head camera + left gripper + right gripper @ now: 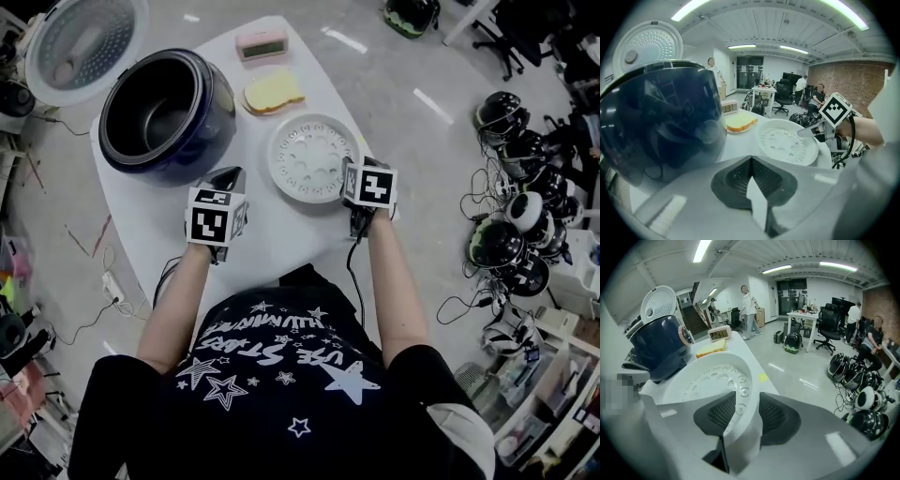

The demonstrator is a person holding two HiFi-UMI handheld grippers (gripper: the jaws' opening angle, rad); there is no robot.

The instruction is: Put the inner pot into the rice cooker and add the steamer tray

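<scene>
The dark blue rice cooker (202,117) stands at the table's back left with its lid (84,42) swung open. The dark inner pot (155,117) sits inside it. The white perforated steamer tray (309,157) lies on the table to the cooker's right. My right gripper (350,180) is at the tray's right rim. In the right gripper view the rim of the tray (712,380) sits between the right gripper's (747,401) pads, which are shut on it. My left gripper (234,175) hovers by the cooker's (661,122) front wall, shut and empty (751,159).
A yellow sponge-like slice (272,91) and a pink clock (261,42) lie at the table's far end. The white table (281,234) narrows toward me. Helmets and cables (511,216) crowd the floor to the right. People stand in the room behind.
</scene>
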